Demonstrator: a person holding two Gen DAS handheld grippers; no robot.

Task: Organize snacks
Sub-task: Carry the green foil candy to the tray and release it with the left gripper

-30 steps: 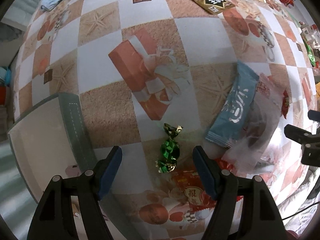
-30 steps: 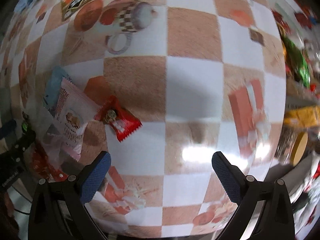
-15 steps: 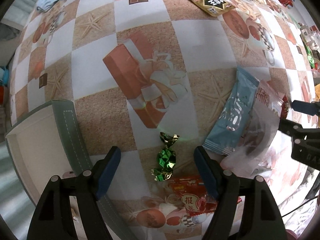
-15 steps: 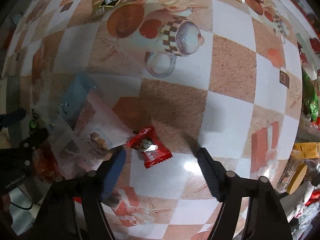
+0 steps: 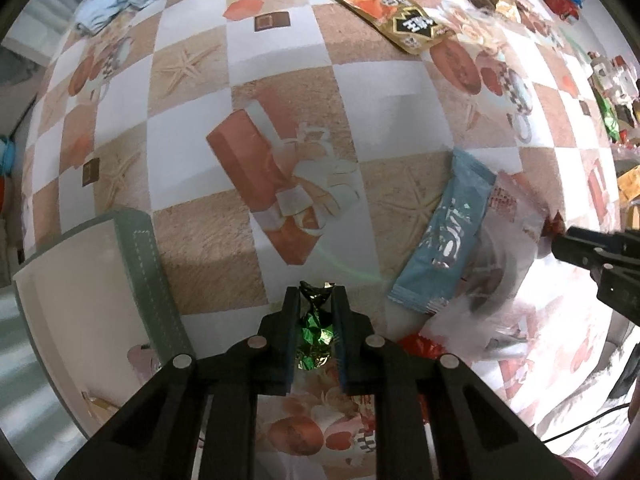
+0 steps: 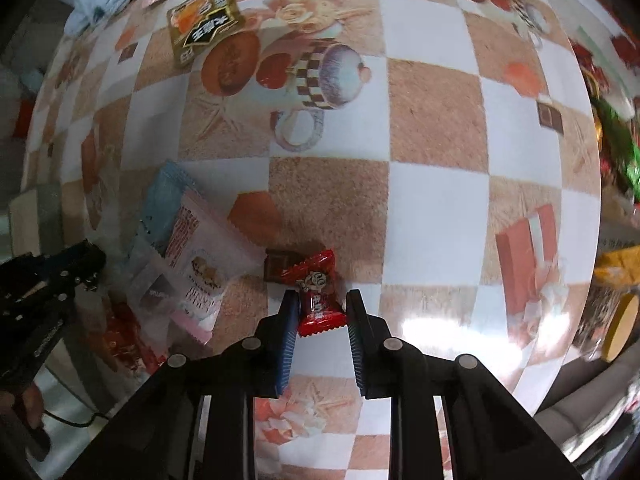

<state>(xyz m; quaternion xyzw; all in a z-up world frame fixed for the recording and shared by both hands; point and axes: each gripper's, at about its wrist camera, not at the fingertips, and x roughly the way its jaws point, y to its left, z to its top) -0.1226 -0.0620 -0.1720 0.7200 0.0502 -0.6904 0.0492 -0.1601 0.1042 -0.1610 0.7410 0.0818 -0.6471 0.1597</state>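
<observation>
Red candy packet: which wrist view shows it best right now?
Right wrist view: the red candy packet sits centred between the right gripper fingers, its print readable. The left wrist view shows only a red sliver behind the pink packet.

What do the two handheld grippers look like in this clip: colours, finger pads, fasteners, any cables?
Both match. The left gripper and the right gripper are matte black, angular linkage frames with round silver pivot pins. Each finger carries a blue ribbed pad. The right wrist view shows white lettering on the left gripper's body, too blurred to read, and a thin black cable under it. No sleeves show.
</observation>
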